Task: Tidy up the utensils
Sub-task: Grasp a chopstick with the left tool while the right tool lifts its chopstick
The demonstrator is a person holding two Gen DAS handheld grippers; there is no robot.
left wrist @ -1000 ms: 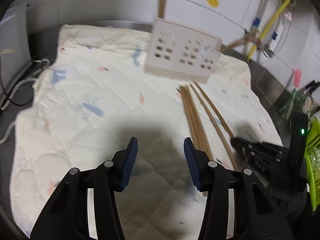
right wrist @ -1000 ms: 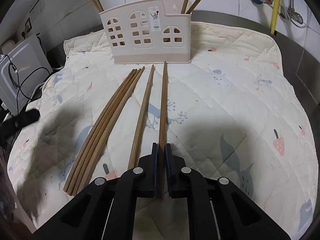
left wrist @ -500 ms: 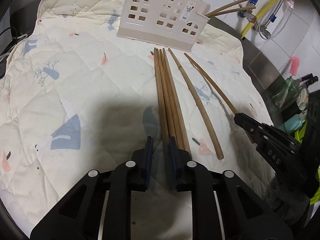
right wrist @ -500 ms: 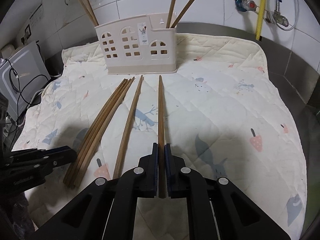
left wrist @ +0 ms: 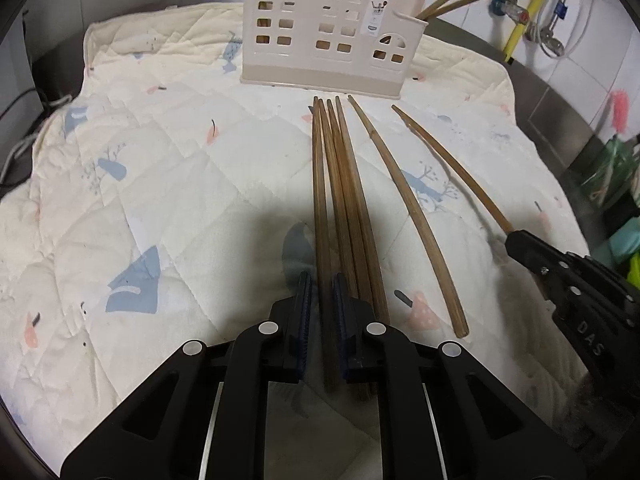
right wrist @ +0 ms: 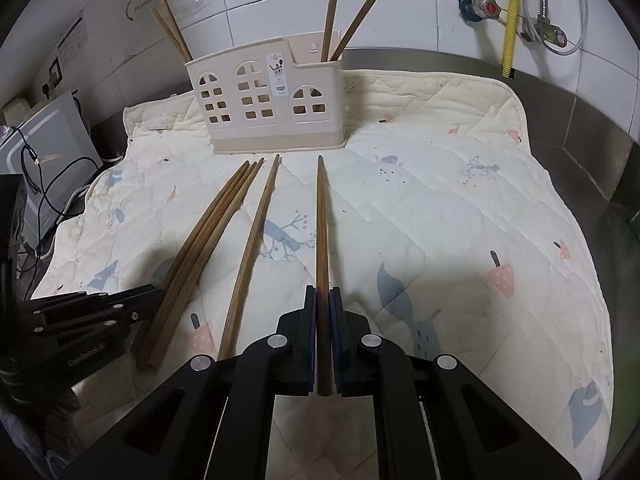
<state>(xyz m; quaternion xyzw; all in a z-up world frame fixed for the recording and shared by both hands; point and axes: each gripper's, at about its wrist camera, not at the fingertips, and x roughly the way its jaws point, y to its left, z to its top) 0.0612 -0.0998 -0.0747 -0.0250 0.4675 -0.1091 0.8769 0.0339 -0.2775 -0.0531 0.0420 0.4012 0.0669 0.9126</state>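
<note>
White tiled walls back our steel table [right wrist: 592,184], which is covered by a cream quilted mat [right wrist: 440,208]. Toward the far edge stands the beige utensil holder [right wrist: 268,108], with two chopsticks leaning in its left end and two in its right. We are in the picking-up step. Our right gripper [right wrist: 323,300] has its fingers clamped on a single chopstick [right wrist: 321,220] that points straight at the holder. Our left gripper [left wrist: 320,288] sits over the near end of the bundle of four chopsticks [left wrist: 340,200]; its fingers have just been closing and now stand nearly together around the leftmost stick [left wrist: 318,184], apparently pinching it. One loose chopstick [left wrist: 404,204] lies between the bundle and the held one. Next, we judge, each stick must be lifted clear of the mat, tipped upright and lowered into a compartment, taking care that the left fingers draw out only one stick without dragging its neighbours.
</note>
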